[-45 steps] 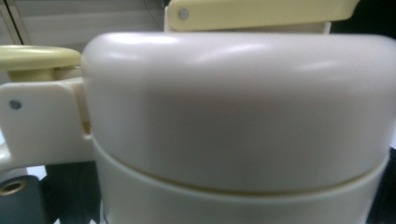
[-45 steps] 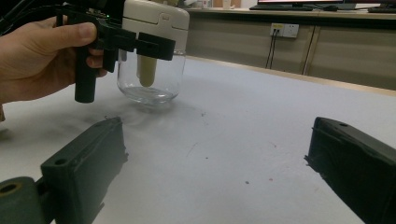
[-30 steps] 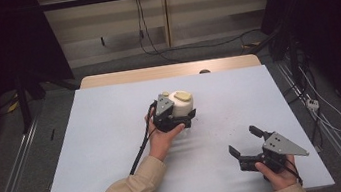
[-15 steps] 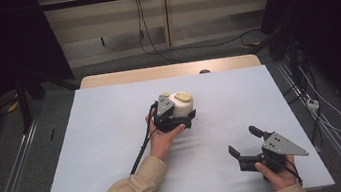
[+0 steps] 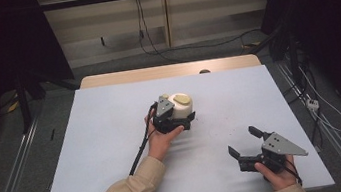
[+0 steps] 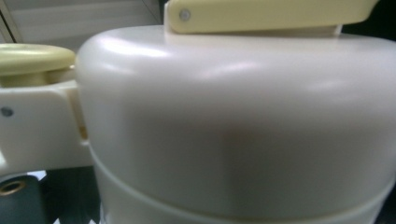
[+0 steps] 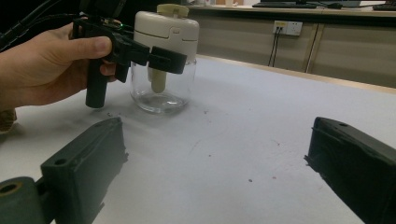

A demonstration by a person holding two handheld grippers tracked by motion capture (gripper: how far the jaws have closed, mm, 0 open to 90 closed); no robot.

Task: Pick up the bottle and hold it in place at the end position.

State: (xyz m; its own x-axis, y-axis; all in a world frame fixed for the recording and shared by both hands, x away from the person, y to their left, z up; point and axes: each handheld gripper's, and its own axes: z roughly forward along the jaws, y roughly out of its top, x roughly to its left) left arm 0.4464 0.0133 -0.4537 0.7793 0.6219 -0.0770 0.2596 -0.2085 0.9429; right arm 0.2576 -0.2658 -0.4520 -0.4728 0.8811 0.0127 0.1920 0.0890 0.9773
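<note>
A clear glass jar (image 5: pixel 181 105) with a cream lid and a pale yellow knob on top stands near the table's middle. My left gripper (image 5: pixel 187 115) reaches it from the left, its jaws set on either side of the jar just under the lid, shut on it. The right gripper view shows the jar (image 7: pixel 161 91) with one black jaw of the left gripper (image 7: pixel 168 57) across its front. The cream lid (image 6: pixel 233 116) sits very close in the left gripper view. My right gripper (image 5: pixel 243 140) rests open near the front right, well apart from the jar, with bare table between its jaws (image 7: pixel 219 158).
The pale blue table top (image 5: pixel 103 135) has a wooden strip along its far edge. A small dark object (image 5: pixel 204 71) lies at that far edge. Cables run over the floor behind and to the right, and metal rails flank the table.
</note>
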